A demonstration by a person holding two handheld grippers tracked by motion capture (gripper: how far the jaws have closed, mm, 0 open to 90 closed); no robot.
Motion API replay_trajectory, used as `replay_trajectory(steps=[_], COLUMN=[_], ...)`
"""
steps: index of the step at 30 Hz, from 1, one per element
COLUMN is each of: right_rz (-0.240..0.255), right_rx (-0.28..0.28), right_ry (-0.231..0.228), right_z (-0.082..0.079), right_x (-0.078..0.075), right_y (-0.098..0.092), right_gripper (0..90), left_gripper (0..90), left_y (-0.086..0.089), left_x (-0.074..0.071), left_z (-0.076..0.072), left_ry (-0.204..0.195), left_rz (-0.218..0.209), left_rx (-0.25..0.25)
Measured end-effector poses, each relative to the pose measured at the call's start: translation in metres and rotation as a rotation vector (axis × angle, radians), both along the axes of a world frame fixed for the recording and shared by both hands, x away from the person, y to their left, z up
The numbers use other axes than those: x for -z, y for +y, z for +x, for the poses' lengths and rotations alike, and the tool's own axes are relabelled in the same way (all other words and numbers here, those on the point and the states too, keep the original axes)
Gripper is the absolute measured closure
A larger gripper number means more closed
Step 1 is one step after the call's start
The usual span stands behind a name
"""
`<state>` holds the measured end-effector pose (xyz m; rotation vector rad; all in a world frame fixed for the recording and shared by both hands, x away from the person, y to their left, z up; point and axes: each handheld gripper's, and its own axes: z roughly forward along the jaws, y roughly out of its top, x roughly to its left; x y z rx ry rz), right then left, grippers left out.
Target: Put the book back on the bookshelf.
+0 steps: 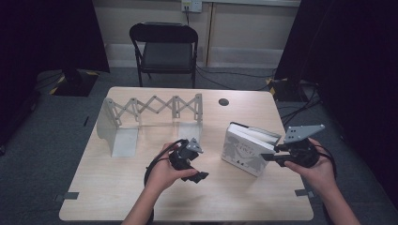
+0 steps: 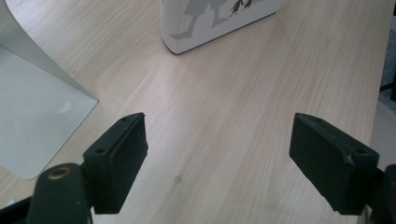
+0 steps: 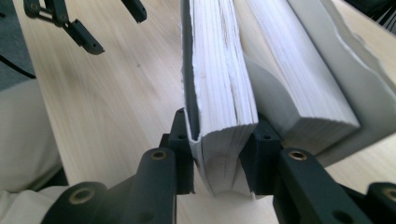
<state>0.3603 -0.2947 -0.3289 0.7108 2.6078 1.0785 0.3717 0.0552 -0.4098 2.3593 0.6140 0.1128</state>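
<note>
At a pale wood counter (image 1: pixel 117 187), a person works two tools: the right hand-held gripper (image 3: pixel 219 163) is clamped on one half of an open white book (image 1: pixel 244 151), pinching the cover and a thick block of pages near a corner, while the other half of the book sags away beside it. The book stands right of centre, its cover toward the person. The likely failure is the book itself: held by part of its pages only, the loose half could swing open, strain the spine or tear pages, and a lift from this corner grip could let the block slip through the jaws. A hard pull could also tip it flat.

The left hand-held gripper (image 2: pixel 217 163) hangs over bare wood with its jaws spread wide and nothing between them, free to steady the loose half.

A metal rack (image 1: pixel 150 110) with a folding lattice back stands at the far left; its plate end lies just beside the left jaw, an edge to catch on. Open room lies in front of the book and between the two tools. The counter's right edge runs near the right hand (image 1: pixel 319 171), leaving little margin on that side.
</note>
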Motion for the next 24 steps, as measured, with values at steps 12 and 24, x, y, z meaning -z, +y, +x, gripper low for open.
replay_trajectory(steps=[12, 24], right_rz=[-0.041, 0.011], right_rx=[0.042, -0.038], right_ry=[0.05, 0.052], right_z=[0.017, 0.004], right_x=[-0.006, -0.004], right_y=[0.013, 0.015], right_gripper=[70.8, 71.1], left_gripper=[19.6, 19.2], left_y=[0.008, 0.005], left_x=[0.015, 0.014], left_z=[-0.005, -0.003], left_ry=[0.017, 0.044], left_rz=[0.004, 0.006], left_rx=[0.004, 0.002])
